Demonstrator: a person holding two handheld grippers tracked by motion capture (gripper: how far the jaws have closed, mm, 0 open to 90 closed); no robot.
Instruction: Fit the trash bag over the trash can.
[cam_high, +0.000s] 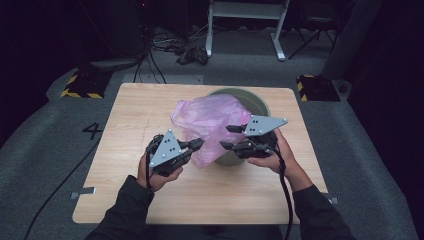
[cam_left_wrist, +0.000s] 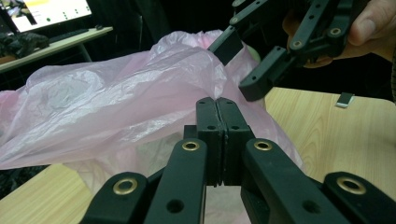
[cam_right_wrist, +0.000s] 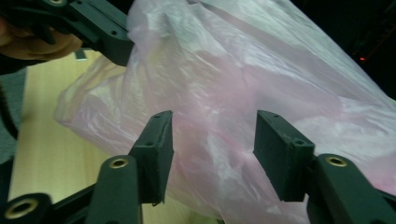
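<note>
Bag (cam_high: 212, 122) of thin pink plastic, draped over the green bin (cam_high: 260, 102) at centre frame in the high view, hanging down the bin's near wall toward the wooden table (cam_high: 130, 125). Left gripper (cam_high: 197, 145) at lower left of the bag, pads pressed flat together in the left gripper view (cam_left_wrist: 217, 135); film right against the tips, likely pinched, though no fold visible between the pads. Right gripper (cam_high: 229, 137) at the bag's lower right edge, jaws spread wide, pink film filling the gap ahead of them in the right gripper view (cam_right_wrist: 212, 154), not yet touched. Bag lying straight ahead of the open right gripper, toward upper left of the high view, long axis running from lower centre up and left across the bin mouth. Nearer for a fresh grab: the right gripper, probably needing only a short push forward before closing on the loose film.
</note>
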